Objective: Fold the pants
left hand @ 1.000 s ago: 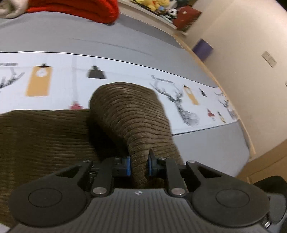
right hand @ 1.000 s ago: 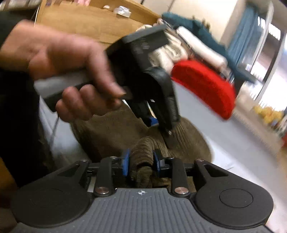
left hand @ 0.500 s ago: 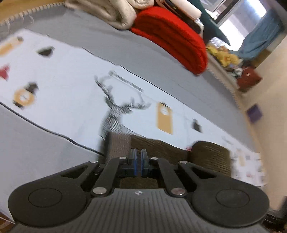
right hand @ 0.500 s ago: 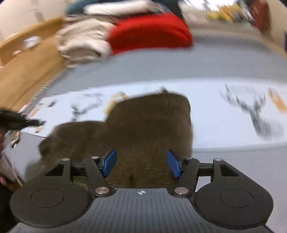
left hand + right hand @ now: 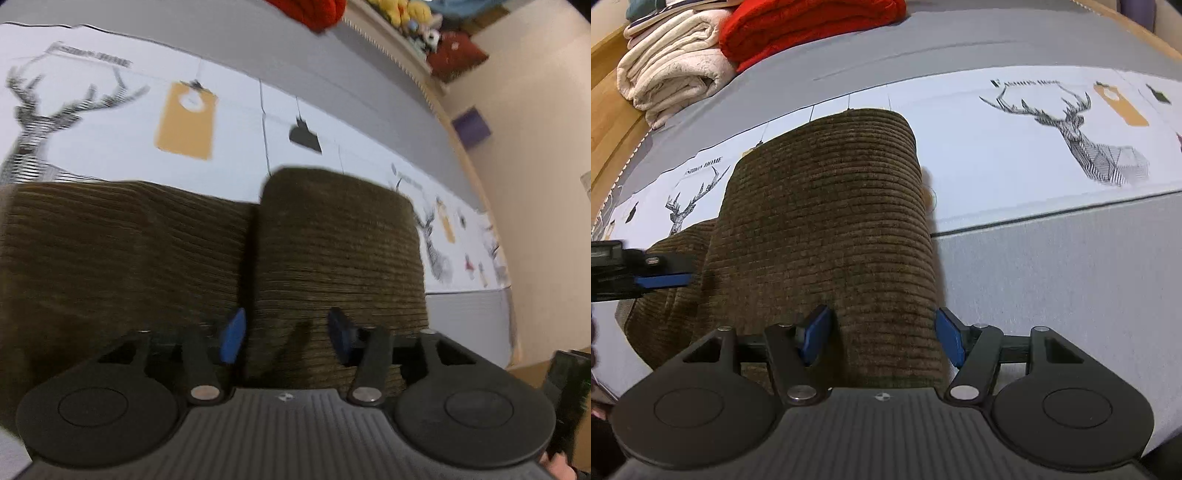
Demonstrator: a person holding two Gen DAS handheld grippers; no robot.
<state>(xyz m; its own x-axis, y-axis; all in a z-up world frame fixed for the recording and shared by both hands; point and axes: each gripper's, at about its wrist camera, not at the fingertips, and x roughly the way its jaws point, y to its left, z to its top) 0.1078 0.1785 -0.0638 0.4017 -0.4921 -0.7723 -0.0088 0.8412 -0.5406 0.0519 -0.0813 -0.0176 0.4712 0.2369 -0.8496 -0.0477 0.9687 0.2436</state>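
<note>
Over the brown pants [image 5: 827, 229] — left tongs [image 5: 286, 334] opening, right tongs [image 5: 882, 338] spread, neither pinching.

1. Left wrist view: mounted behind the left gripper [image 5: 284, 336], looking forward and steeply down along its fingers, close over the pants [image 5: 332, 251] on the bed [image 5: 258, 44].
2. Facing across the printed sheet [image 5: 110, 140] toward a beige wall [image 5: 535, 166] at right; somewhat blurred.
3. Right wrist view: mounted behind the right gripper [image 5: 882, 339], likewise tilted steeply down and close over the pants [image 5: 827, 221].
4. Facing toward the red blanket [image 5: 798, 26] and cream blanket [image 5: 672, 66] at the bed's far edge.
5. Shared by both: pants, sheet with deer prints, red blanket [image 5: 314, 11].
6. Left gripper [image 5: 661, 280] visible at the right view's left edge.
</note>
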